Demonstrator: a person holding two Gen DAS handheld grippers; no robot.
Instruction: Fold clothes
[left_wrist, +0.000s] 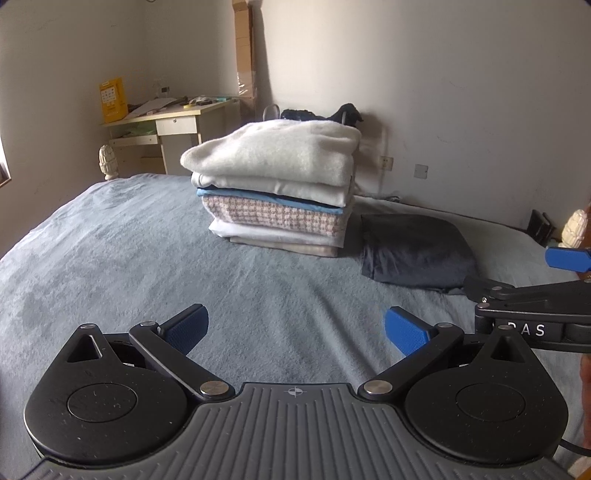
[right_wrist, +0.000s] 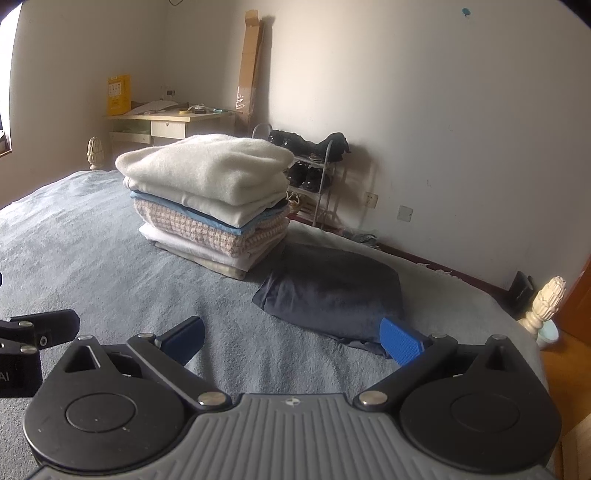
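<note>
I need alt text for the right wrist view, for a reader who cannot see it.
An open right gripper, holding nothing, hovers over a grey-blue bed facing a stack of folded clothes, cream sweater on top. A folded dark garment lies beside the stack; a desk and shoe rack stand by the wall.

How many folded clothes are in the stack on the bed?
6 layers show in the stack: cream top, white, blue, checked, white, beige bottom. Thin ones may be hidden. A dark piece lies apart, beside it.

On the bed (left_wrist: 110, 240), the folded garment (left_wrist: 413, 251) lies right of the stack (left_wrist: 273, 184).
</note>
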